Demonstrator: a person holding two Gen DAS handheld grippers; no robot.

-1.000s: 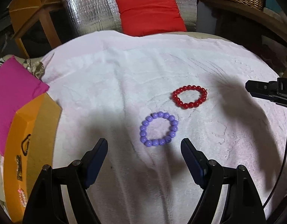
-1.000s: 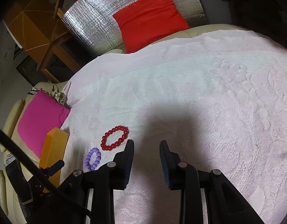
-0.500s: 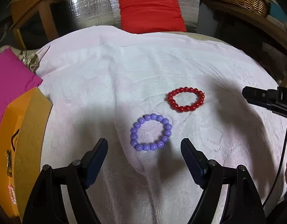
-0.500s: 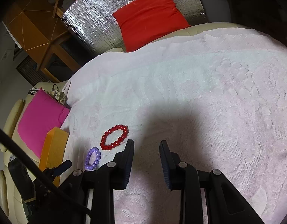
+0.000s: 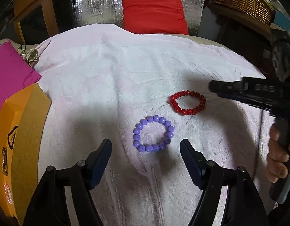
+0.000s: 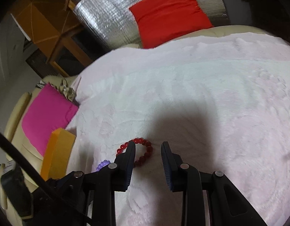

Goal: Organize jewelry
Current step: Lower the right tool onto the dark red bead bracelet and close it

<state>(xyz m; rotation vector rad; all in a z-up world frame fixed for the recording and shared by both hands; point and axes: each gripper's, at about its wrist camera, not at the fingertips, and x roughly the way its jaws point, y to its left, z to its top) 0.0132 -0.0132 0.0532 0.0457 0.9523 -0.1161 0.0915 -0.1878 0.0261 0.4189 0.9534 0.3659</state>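
A purple bead bracelet (image 5: 153, 134) lies flat on the pale pink towel (image 5: 126, 71), just ahead of my left gripper (image 5: 146, 146), which is open and empty with its jaws wide apart. A red bead bracelet (image 5: 187, 100) lies to its upper right. My right gripper (image 6: 148, 146) is open and empty, hovering over the red bracelet (image 6: 143, 153), whose left part is hidden behind the left finger. The purple bracelet (image 6: 102, 164) peeks out to the left. The right gripper's body (image 5: 258, 94) shows at the right of the left wrist view.
An orange box (image 5: 17, 146) with its lid open stands at the towel's left edge, also in the right wrist view (image 6: 57, 150). A pink cushion (image 5: 9, 71) lies behind it. A red cushion (image 5: 154, 11) and silver foil panel (image 5: 96, 1) stand at the back. A wicker basket (image 5: 243, 0) sits back right.
My right gripper has moved left toward the red bracelet, now over it. My left gripper has shifted so the purple bracelet sits more centred between its fingers.
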